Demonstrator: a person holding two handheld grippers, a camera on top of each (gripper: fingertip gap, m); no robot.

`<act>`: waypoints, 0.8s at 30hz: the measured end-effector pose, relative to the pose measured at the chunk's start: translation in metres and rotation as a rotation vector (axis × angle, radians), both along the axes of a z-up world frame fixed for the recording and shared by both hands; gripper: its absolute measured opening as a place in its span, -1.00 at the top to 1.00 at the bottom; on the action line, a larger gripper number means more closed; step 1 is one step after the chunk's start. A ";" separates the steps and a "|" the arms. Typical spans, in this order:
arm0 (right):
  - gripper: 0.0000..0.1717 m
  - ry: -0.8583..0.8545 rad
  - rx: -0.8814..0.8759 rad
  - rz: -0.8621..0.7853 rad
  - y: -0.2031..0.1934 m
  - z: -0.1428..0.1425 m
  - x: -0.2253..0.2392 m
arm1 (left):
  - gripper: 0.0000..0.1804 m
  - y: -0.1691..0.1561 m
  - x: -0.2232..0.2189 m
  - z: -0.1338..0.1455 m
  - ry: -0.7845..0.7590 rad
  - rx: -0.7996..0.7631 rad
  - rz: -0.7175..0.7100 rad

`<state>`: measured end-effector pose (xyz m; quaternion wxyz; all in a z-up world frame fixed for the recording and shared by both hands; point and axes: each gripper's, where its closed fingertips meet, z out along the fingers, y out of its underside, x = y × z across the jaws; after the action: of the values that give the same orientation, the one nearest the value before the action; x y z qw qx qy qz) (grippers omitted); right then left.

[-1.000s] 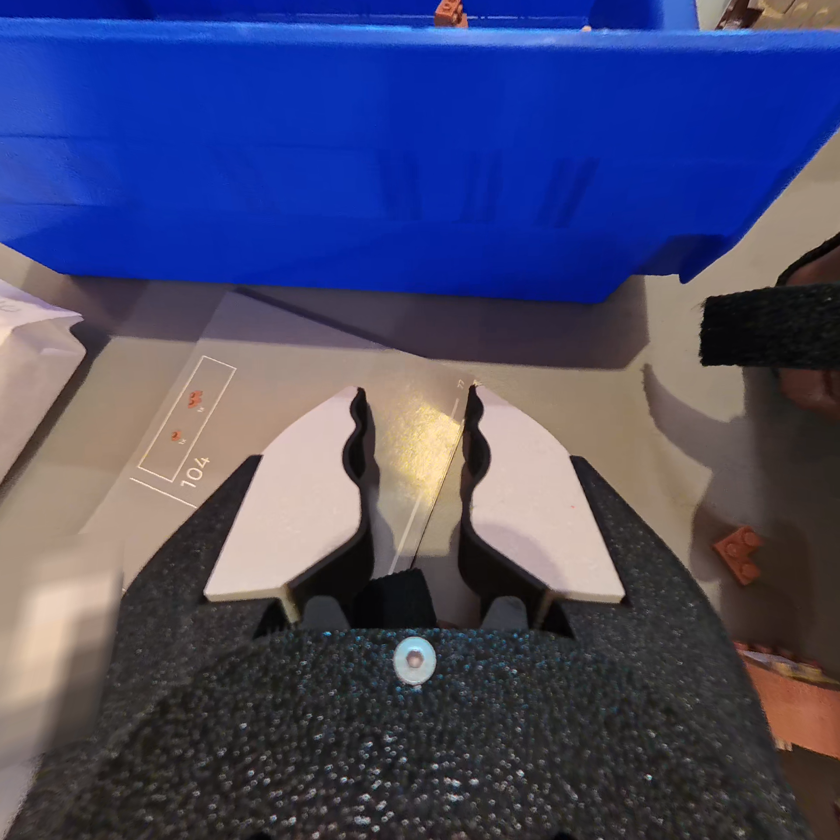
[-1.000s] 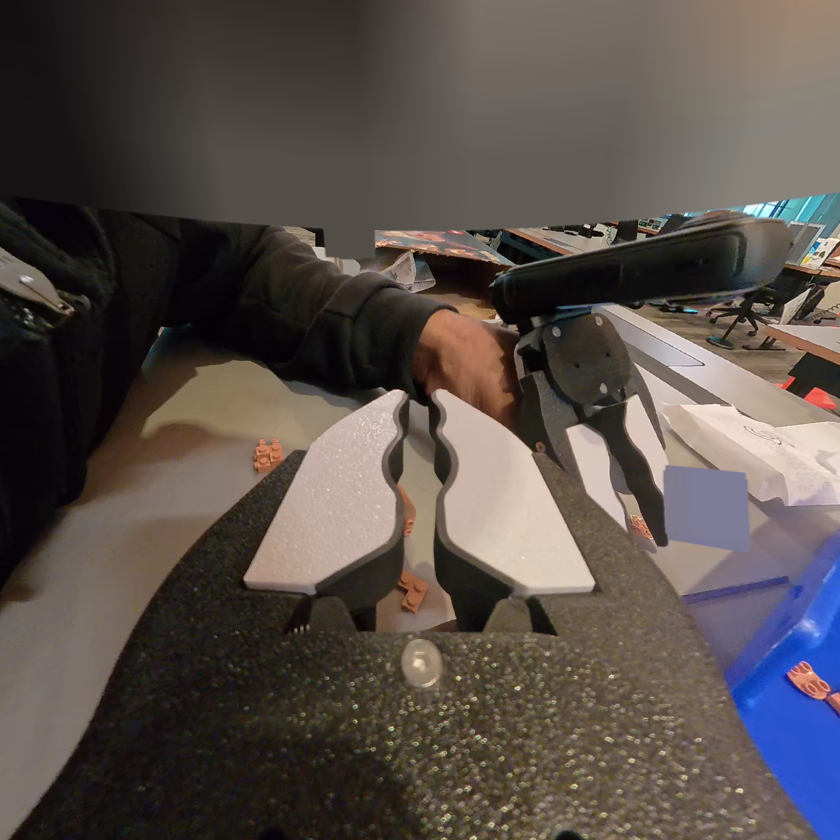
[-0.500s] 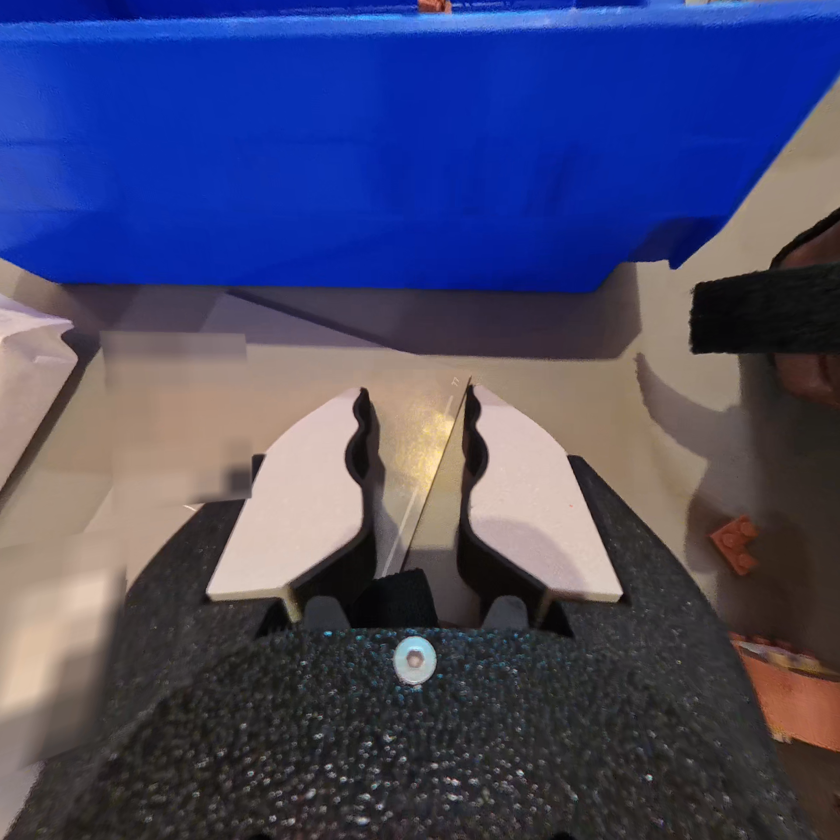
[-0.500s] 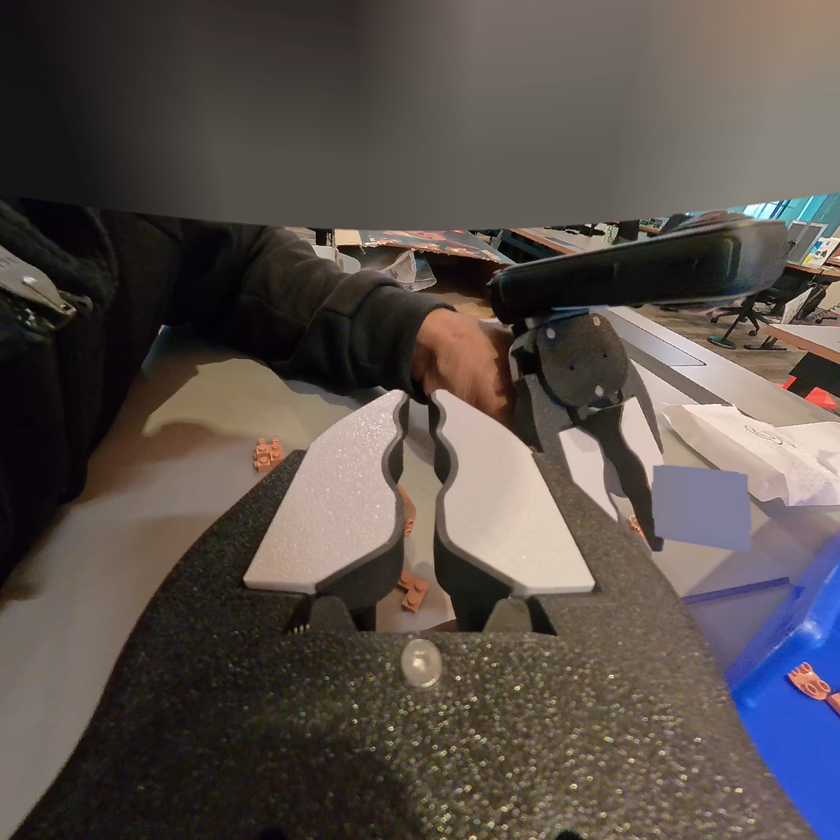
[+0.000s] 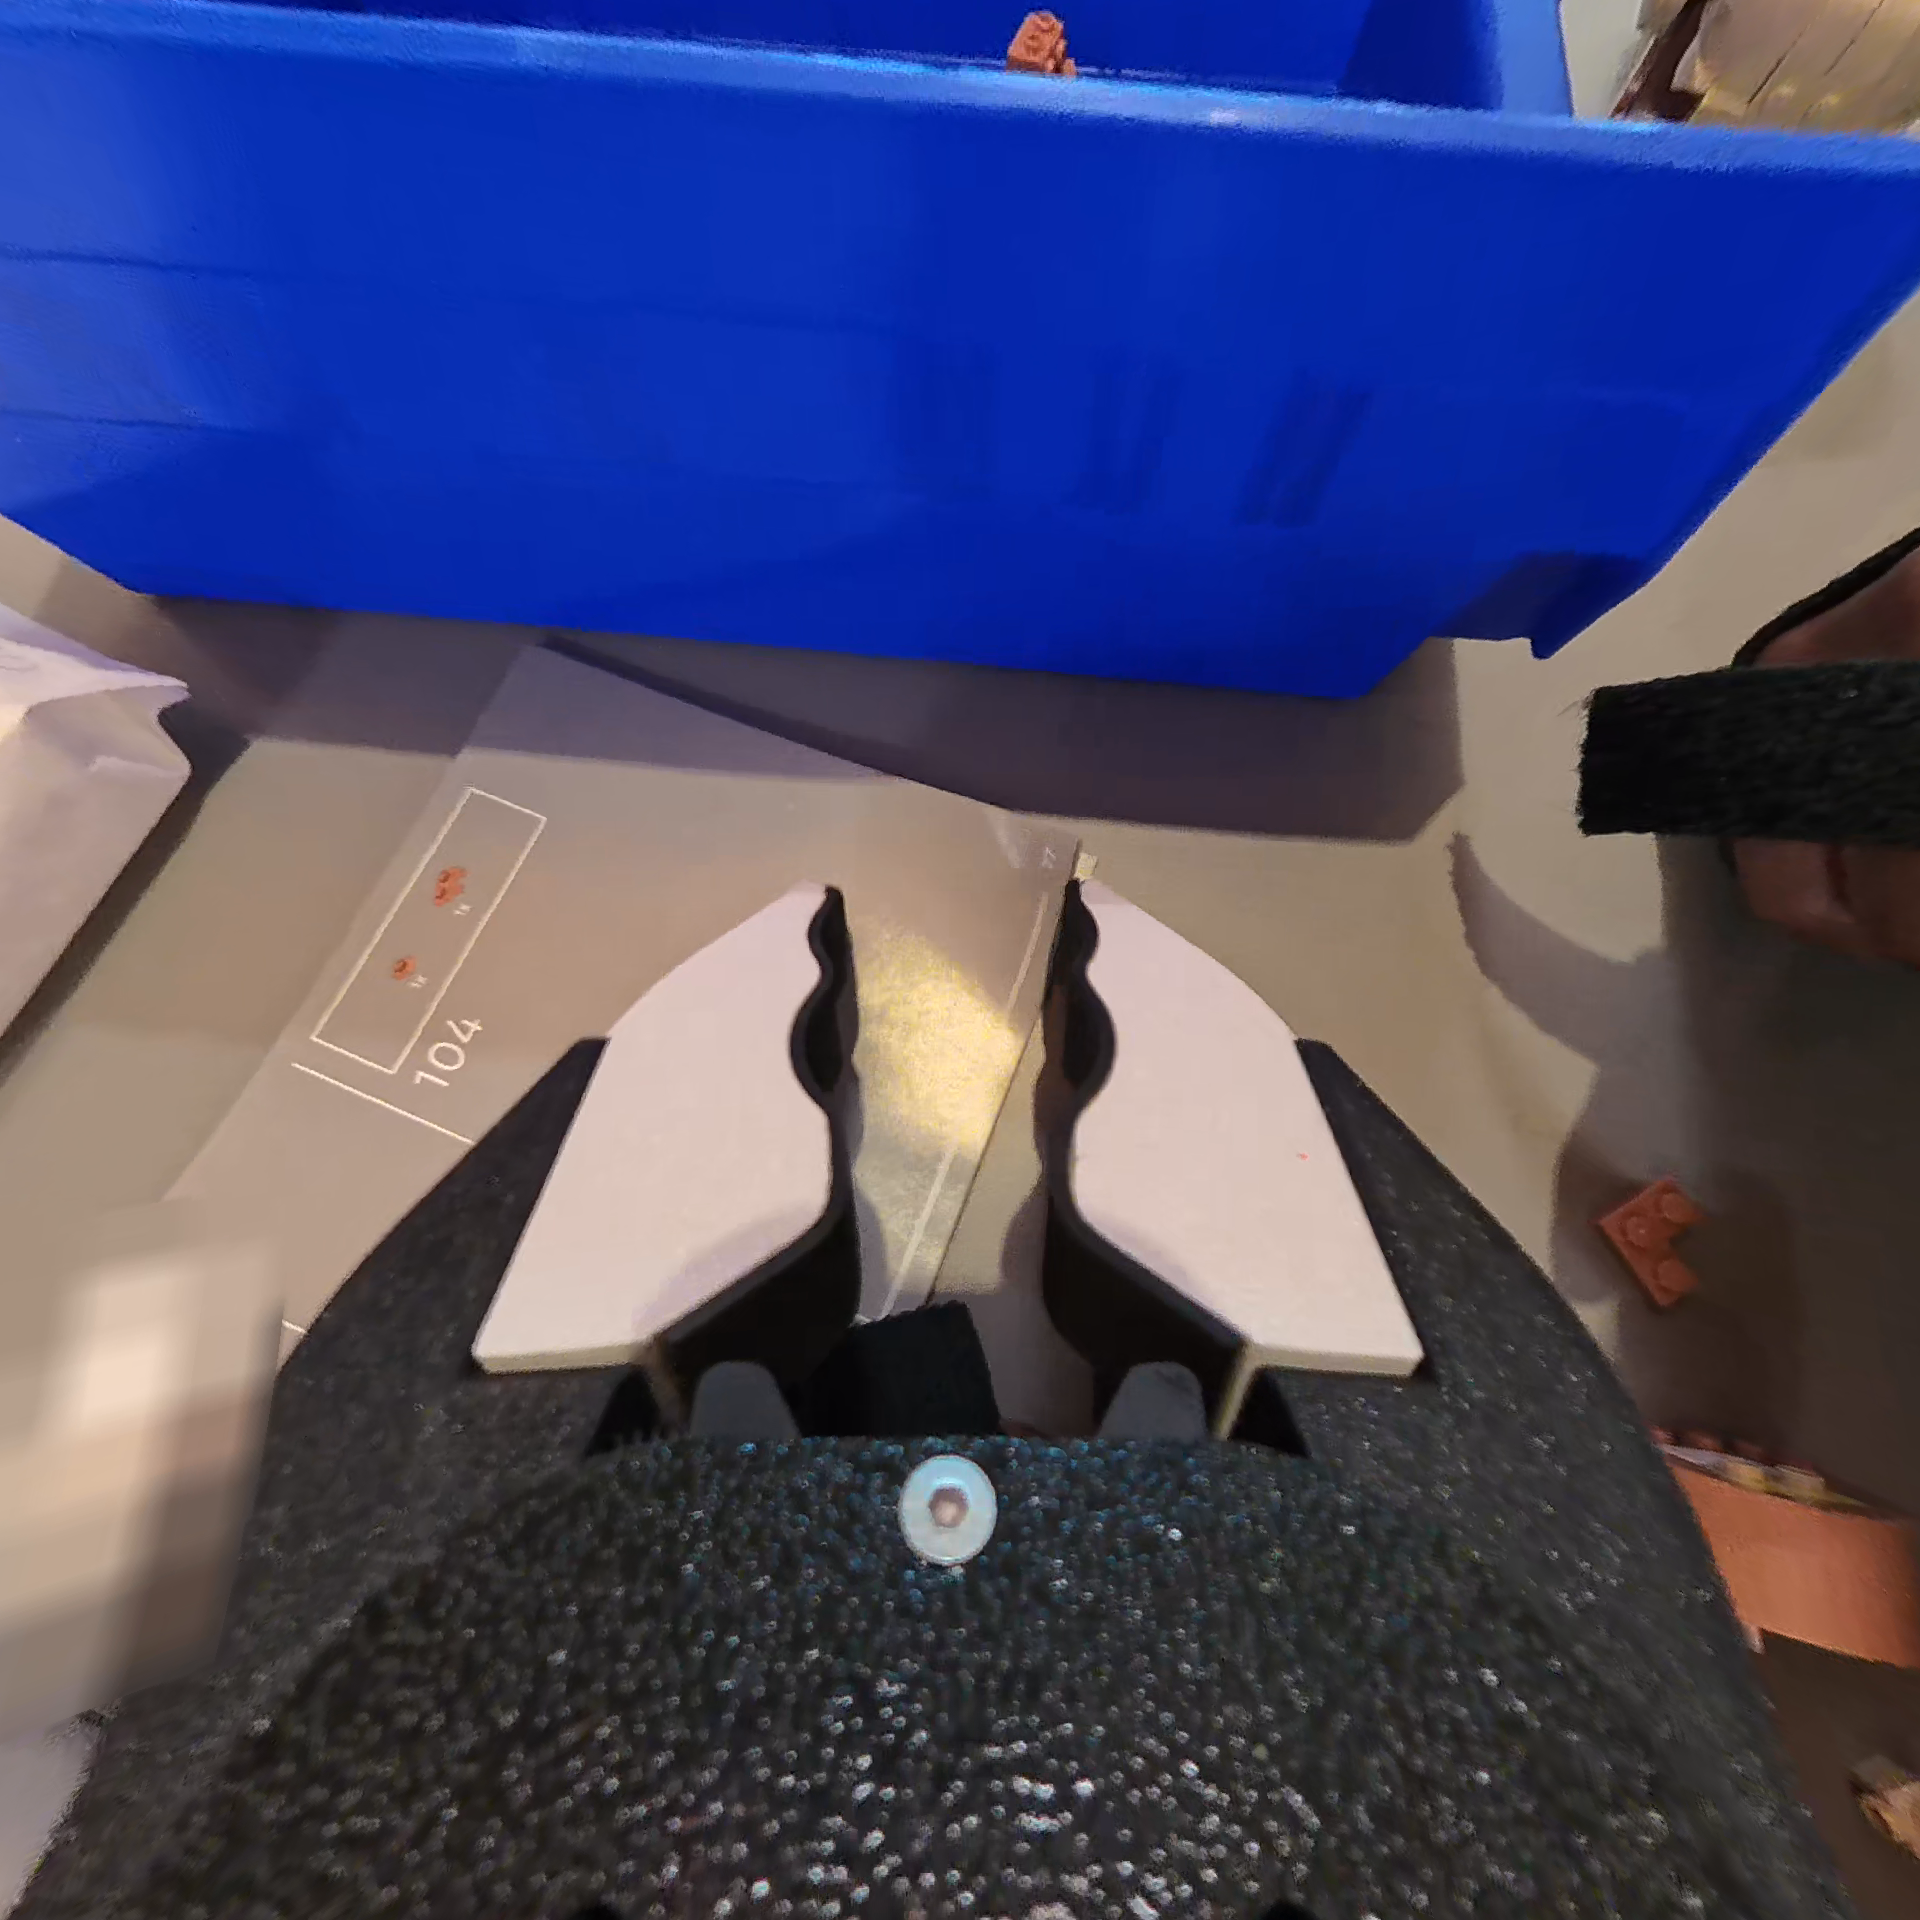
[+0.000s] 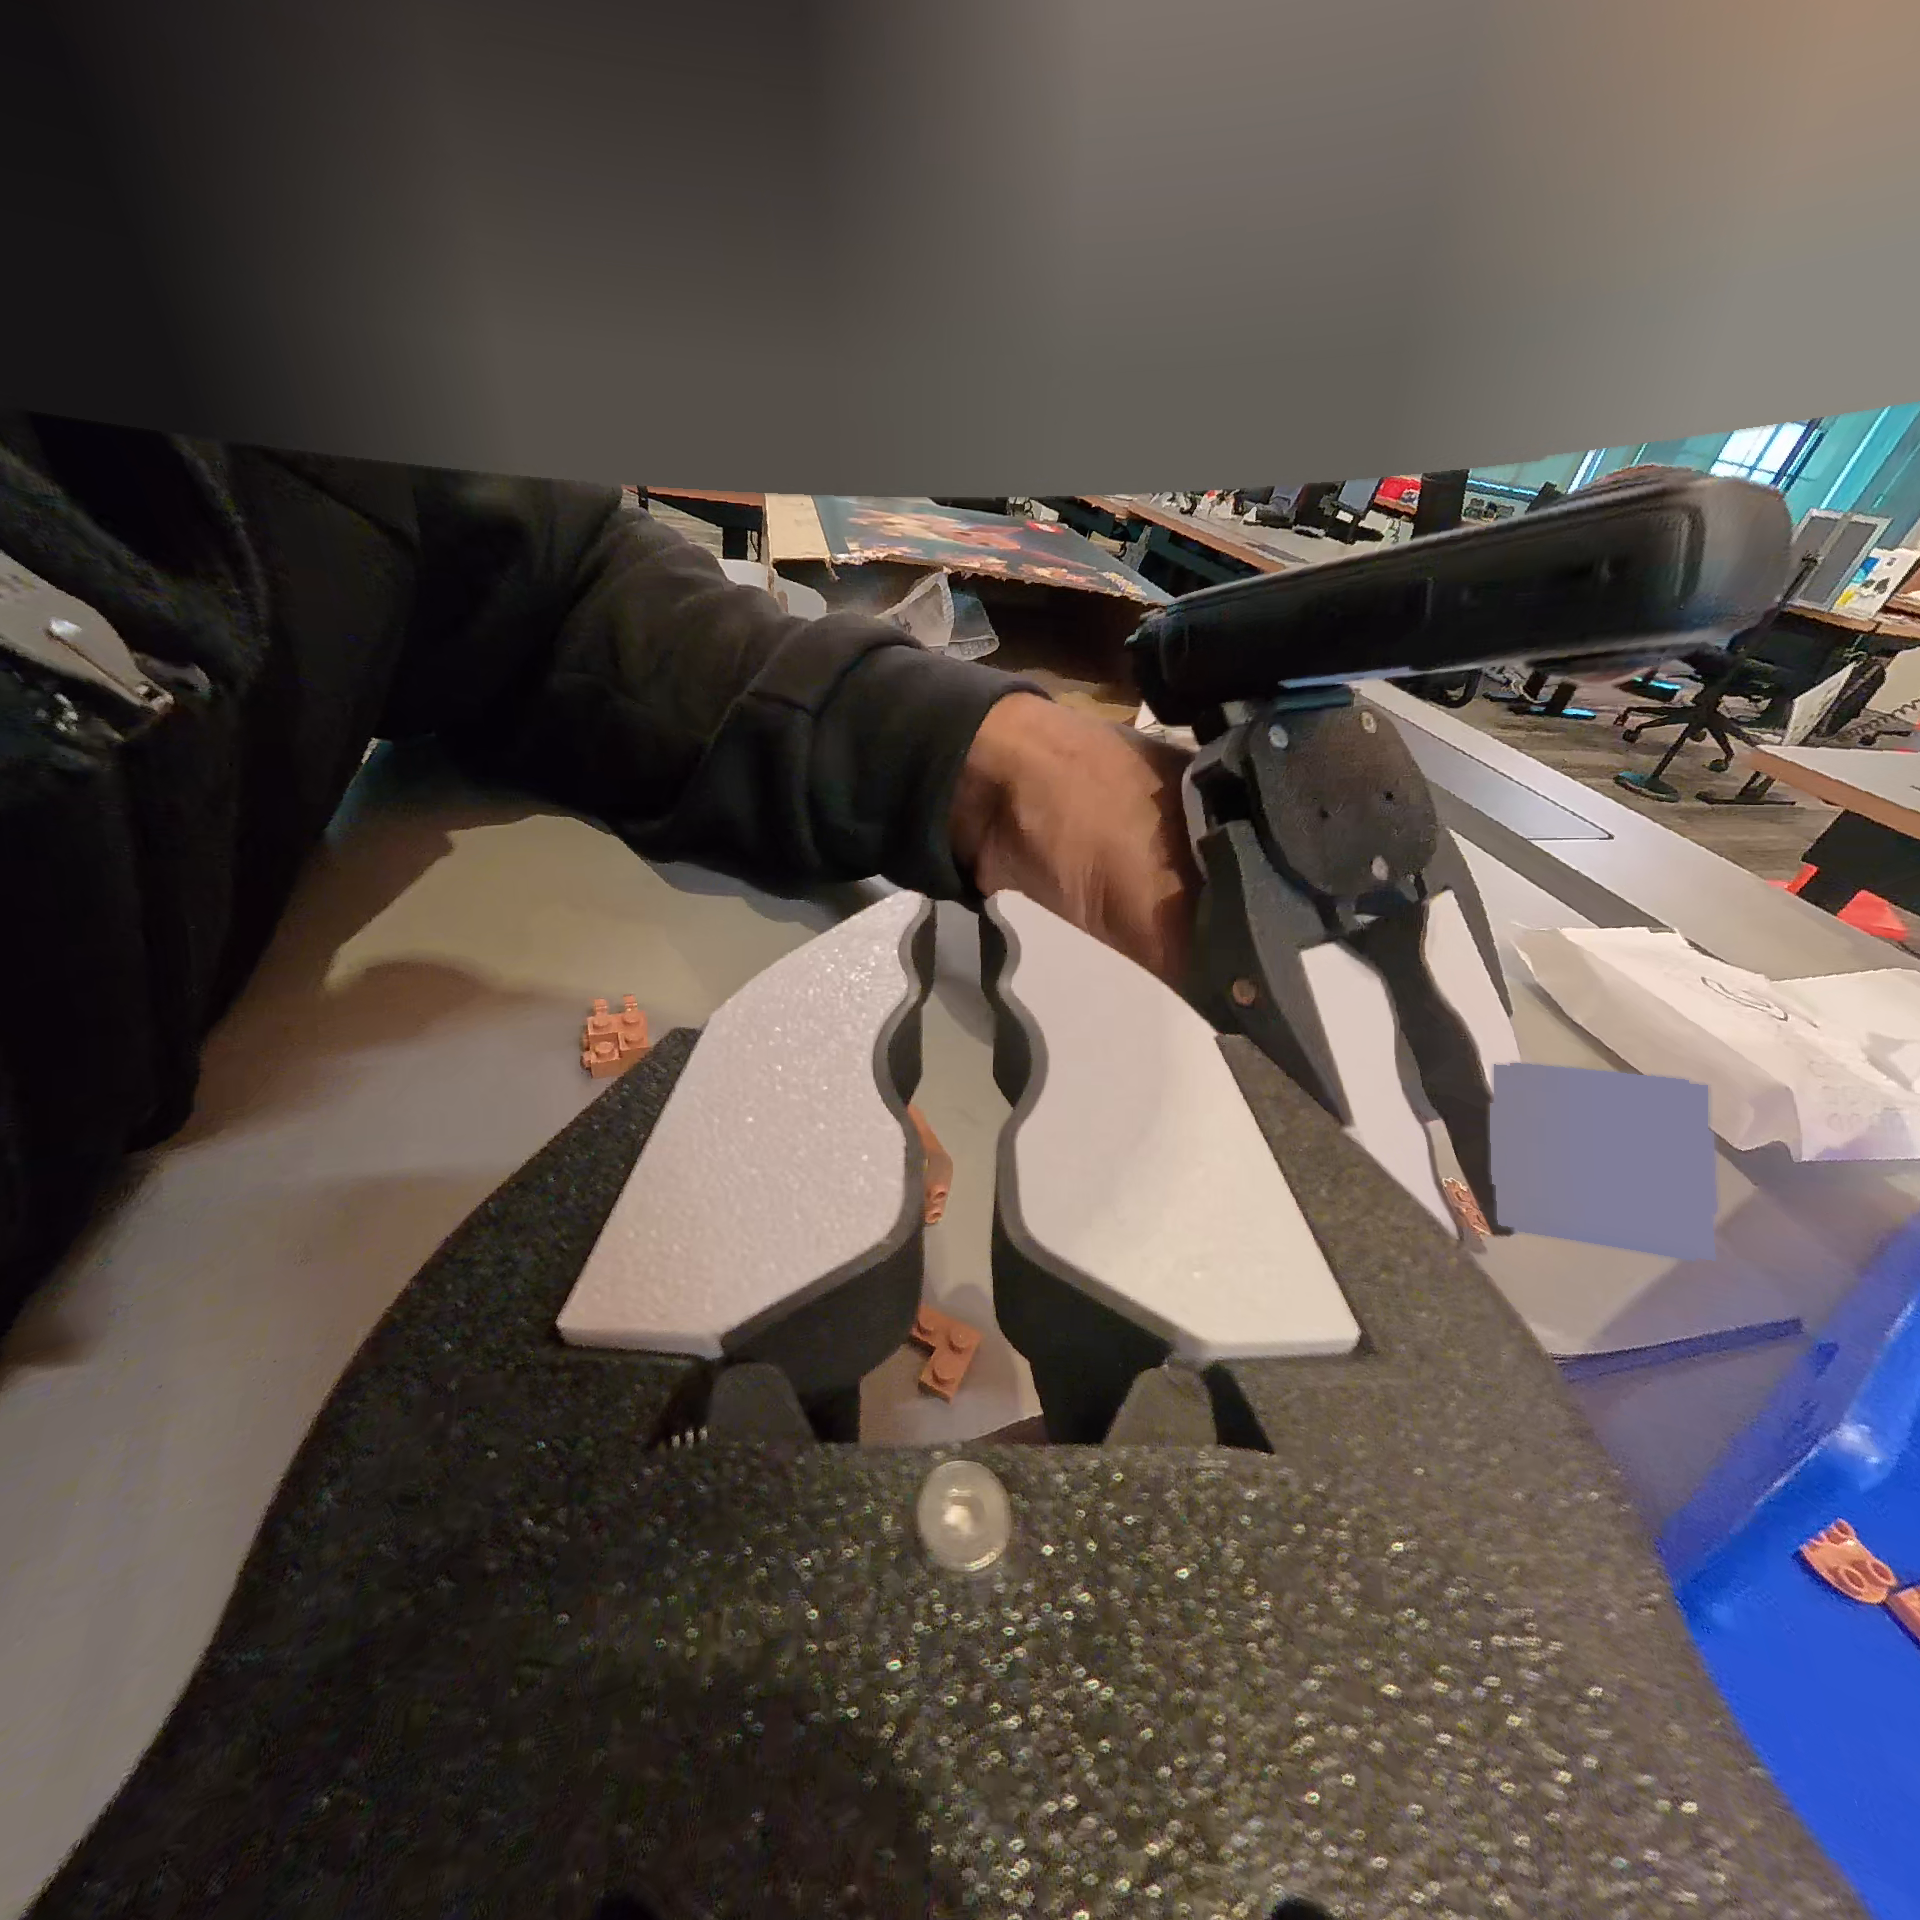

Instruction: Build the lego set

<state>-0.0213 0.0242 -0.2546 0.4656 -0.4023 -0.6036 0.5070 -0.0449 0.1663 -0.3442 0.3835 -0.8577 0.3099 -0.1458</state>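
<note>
The left tool (image 5: 951, 904) hovers over a grey printed sheet (image 5: 644, 831) just in front of the blue bin (image 5: 727, 343), its fingers well apart with nothing between them. The right tool (image 6: 958, 914) stands off the bin's corner, nearly closed: a narrow slit remains and it grips nothing. A brown brick (image 5: 1652, 1242) lies on the surface (image 6: 312, 1195) right of the sheet, away from the bin.
</note>
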 end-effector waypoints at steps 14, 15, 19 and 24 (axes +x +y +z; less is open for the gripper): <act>0.91 -0.007 0.010 -0.006 0.000 -0.002 -0.001 | 0.57 0.001 -0.007 0.000 -0.064 -0.042 0.023; 0.91 -0.006 0.010 -0.007 0.001 -0.002 -0.001 | 0.57 0.001 -0.007 0.000 -0.066 -0.040 0.022; 0.91 -0.006 0.009 -0.011 0.001 -0.002 -0.001 | 0.58 0.001 -0.006 0.003 -0.080 -0.036 0.026; 0.91 -0.016 0.005 -0.044 0.007 -0.003 -0.003 | 0.64 0.000 -0.005 0.002 -0.047 -0.018 0.029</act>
<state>-0.0240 0.0307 -0.2573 0.4729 -0.4184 -0.5995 0.4919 -0.0500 0.1662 -0.3425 0.3850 -0.8620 0.2867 -0.1633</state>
